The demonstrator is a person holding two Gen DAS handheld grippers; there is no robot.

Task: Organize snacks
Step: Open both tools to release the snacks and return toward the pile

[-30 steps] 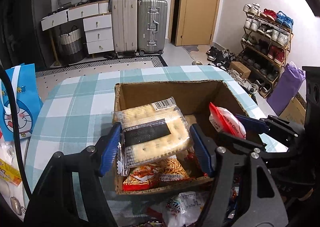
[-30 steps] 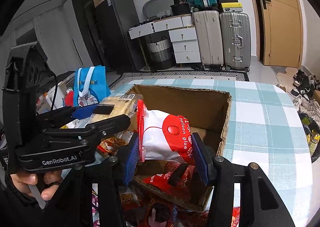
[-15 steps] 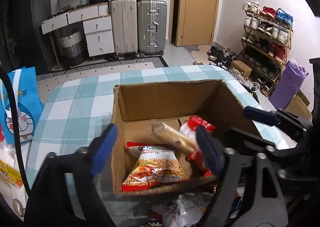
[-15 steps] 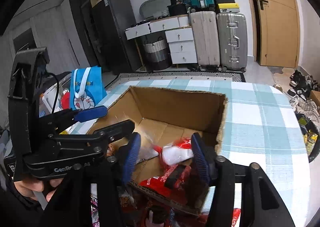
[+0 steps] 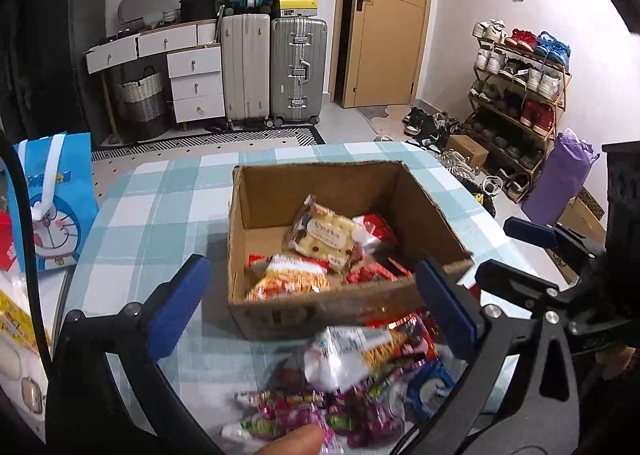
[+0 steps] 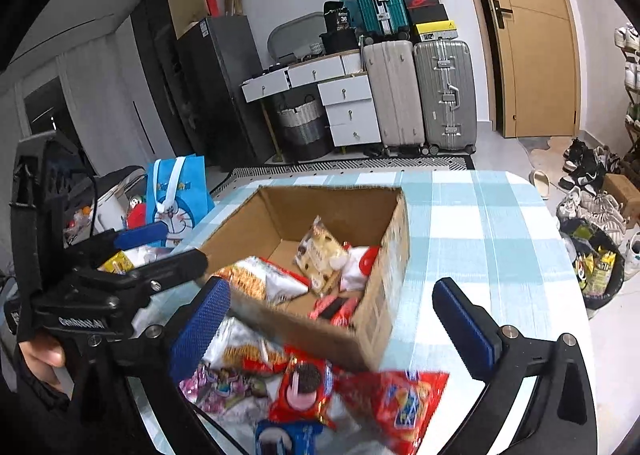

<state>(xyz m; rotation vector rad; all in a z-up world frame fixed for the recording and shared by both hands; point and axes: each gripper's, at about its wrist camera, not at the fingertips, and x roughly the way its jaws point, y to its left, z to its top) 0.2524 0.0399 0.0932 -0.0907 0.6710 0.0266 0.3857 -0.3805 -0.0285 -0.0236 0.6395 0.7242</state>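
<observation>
An open cardboard box (image 5: 320,195) (image 6: 394,287) stands on the checked tablecloth. In it lie a cracker packet (image 5: 324,239) (image 6: 320,255), a red-and-white packet (image 5: 374,231) (image 6: 360,263) and an orange noodle-snack bag (image 5: 288,279) (image 6: 256,279). My left gripper (image 5: 310,267) (image 6: 168,247) hovers at the box's near side, its jaws opening wide with nothing between them. Beside it, my right gripper (image 6: 330,283) (image 5: 492,247) is likewise opening and holds nothing. A pile of loose snack packets (image 5: 352,359) (image 6: 304,383) lies in front of the box, below both grippers.
A blue cartoon bag (image 5: 56,203) (image 6: 176,195) stands at the table's left side. The table (image 6: 480,235) ends in a rounded edge on the right, above shoes and a bin bag on the floor. Suitcases (image 5: 272,67) and drawers line the far wall.
The left gripper let go of the cracker packet and the right of the red-and-white packet; both packets now lie in the box. Both grippers opened wide and drew back from the box.
</observation>
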